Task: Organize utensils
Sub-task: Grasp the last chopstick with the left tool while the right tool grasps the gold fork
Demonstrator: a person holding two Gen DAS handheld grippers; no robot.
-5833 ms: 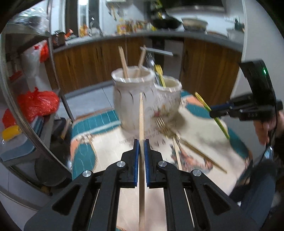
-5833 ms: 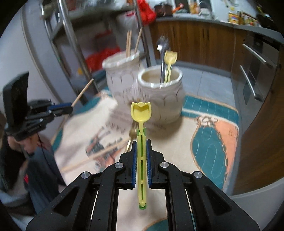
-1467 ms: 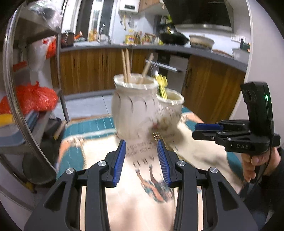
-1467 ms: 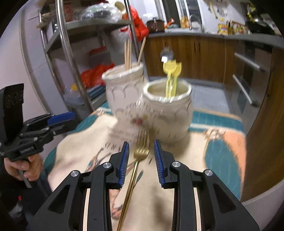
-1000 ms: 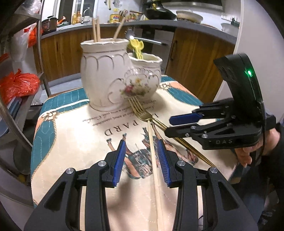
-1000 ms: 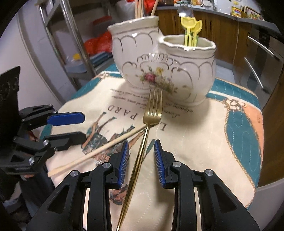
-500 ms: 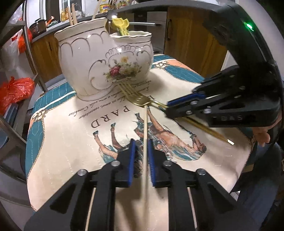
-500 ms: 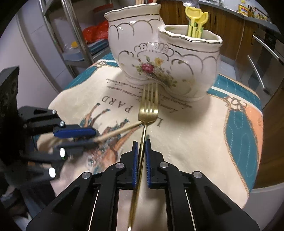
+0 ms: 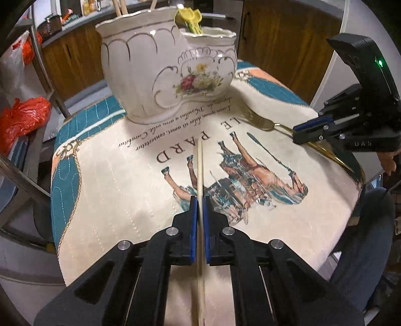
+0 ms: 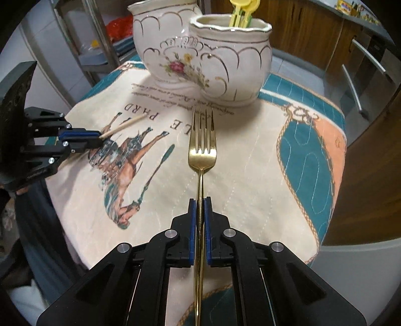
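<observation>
I have both tools clamped and loaded. My left gripper (image 9: 198,200) is pinched tight on a wooden chopstick (image 9: 199,163), which runs forward between the blue pads with its far tip pointing at the holder. My right gripper (image 10: 199,203) is squeezed onto the thin handle of a gold fork (image 10: 202,140), tines facing the holder and lying close to the printed tablecloth (image 10: 250,180); I cannot tell whether the fork has left the cloth.

The white ceramic holder (image 9: 165,65) stands at the far side of the table, two joined pots. The taller pot (image 9: 135,57) has wooden sticks poking out of it; the shorter pot (image 10: 230,60) holds yellow plastic utensils (image 10: 241,12).

I judge this to be the pick-up step, both grasps just made, with nothing else loose on the cloth that I can see. Next I need to raise each piece clear, tip it upright, and lower the chopstick into the taller pot and the fork into the shorter one. The rims sit side by side, so I should keep my two hands from crowding, perhaps going one at a time.
</observation>
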